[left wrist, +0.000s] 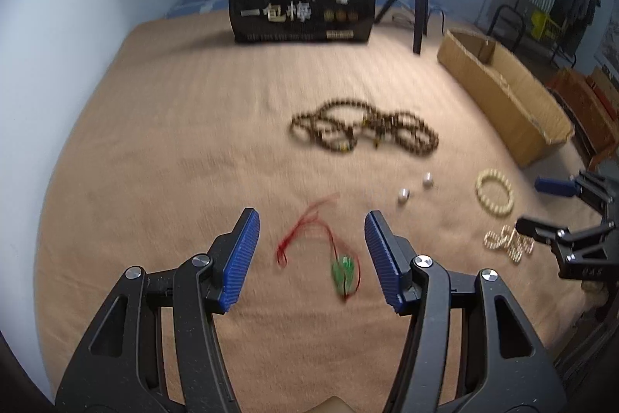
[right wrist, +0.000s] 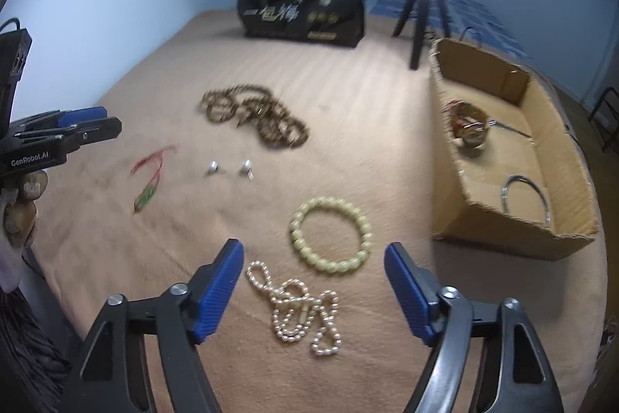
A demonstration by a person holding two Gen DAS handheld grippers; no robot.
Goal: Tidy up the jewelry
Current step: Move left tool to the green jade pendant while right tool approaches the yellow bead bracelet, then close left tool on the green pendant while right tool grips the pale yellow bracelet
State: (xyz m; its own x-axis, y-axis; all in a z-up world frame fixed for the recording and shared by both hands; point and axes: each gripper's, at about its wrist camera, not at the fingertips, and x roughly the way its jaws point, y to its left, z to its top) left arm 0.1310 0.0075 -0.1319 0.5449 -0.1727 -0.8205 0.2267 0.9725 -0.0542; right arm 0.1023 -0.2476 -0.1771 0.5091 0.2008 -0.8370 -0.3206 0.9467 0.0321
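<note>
Blue pads of my left gripper [left wrist: 311, 250] fill the bottom of the left wrist view, jaws apart and gripping nothing. Between them, lower on the tan blanket [left wrist: 154, 142], lies a green pendant [left wrist: 343, 273] on a red cord [left wrist: 305, 233]. My right gripper [right wrist: 314, 283] is also released and empty, jaws wide above a heap of pearl necklace [right wrist: 300, 312]. Just beyond that heap lies a pale bead bracelet [right wrist: 329, 235]. Further out I see two small silvery earrings [right wrist: 230, 168], then a tangled brown bead string [right wrist: 253, 115]. To the right stands an open cardboard box [right wrist: 572, 180], already holding a thin bangle [right wrist: 524, 198] and a brassy piece I cannot identify.

My judgement of the risks from here:

- Both views are smeared with motion, so my aim is poor. I could close beside the pendant and catch only the thin cord, which may slip through the pads.
- The blanket is soft. If I press too low, the pads could pinch fabric and drag nearby pieces.
- The pearl strand lies in loose loops. Gripping one loop would leave the rest dangling, and it could snag the bracelet or the box's rim.
- The two grippers work near each other, and could collide if both head for the box together.
- The earrings are tiny and could be flicked off by any sweep.
</note>
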